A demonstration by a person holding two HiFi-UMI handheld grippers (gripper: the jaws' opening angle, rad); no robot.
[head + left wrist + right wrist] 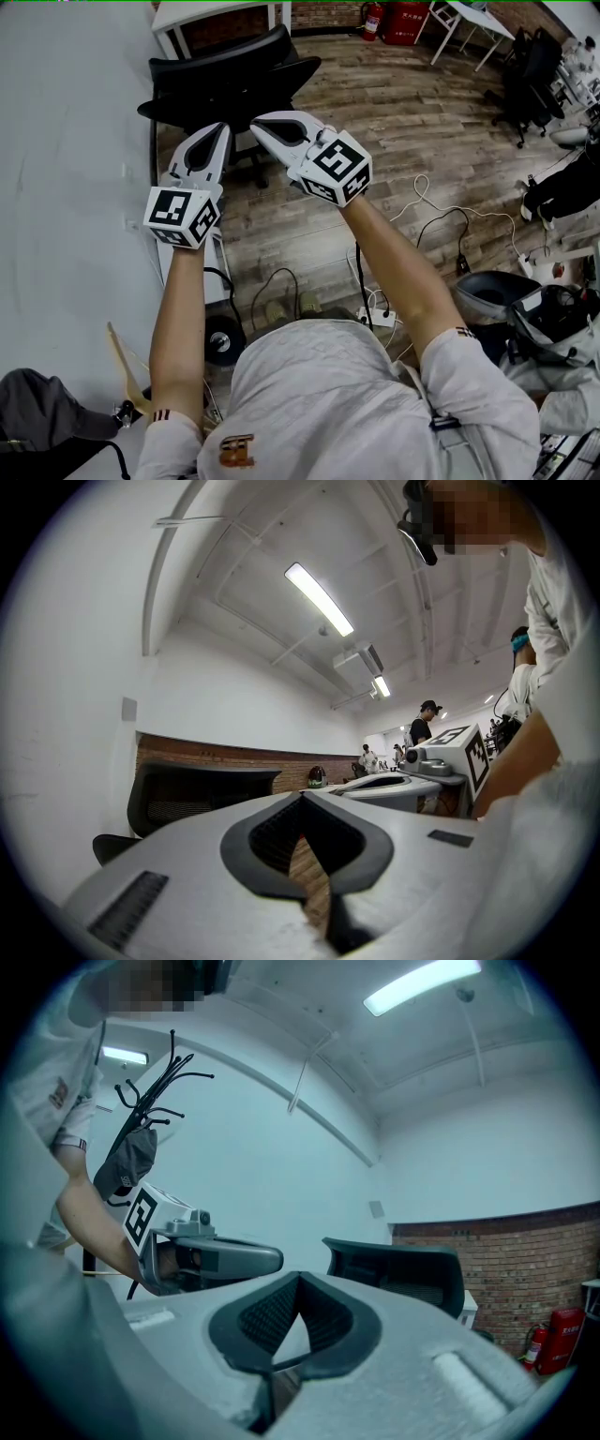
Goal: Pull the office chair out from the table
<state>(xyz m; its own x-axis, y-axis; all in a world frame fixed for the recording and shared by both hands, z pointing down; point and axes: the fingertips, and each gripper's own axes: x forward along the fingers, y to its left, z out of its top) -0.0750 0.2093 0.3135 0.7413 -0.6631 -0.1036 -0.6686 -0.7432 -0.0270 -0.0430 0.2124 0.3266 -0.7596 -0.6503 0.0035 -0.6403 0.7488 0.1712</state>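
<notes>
The black office chair (230, 80) stands on the wood floor just in front of a white table (220, 13), with its back toward me. My left gripper (222, 128) and right gripper (256, 122) are held side by side near the chair's back, apart from it. Both are shut with nothing between their jaws. In the left gripper view the chair's mesh back (187, 794) sits beyond the closed tips (302, 797), and the right gripper (412, 782) shows alongside. The right gripper view shows the chair back (398, 1274) past its closed tips (298, 1279), with the left gripper (216, 1258) beside it.
A white wall runs along the left. Cables and a power strip (375, 317) lie on the floor near my feet. Red fire extinguishers (373, 19), another white table (473, 23) and black chairs (530, 75) stand far right. People (427, 726) stand in the background.
</notes>
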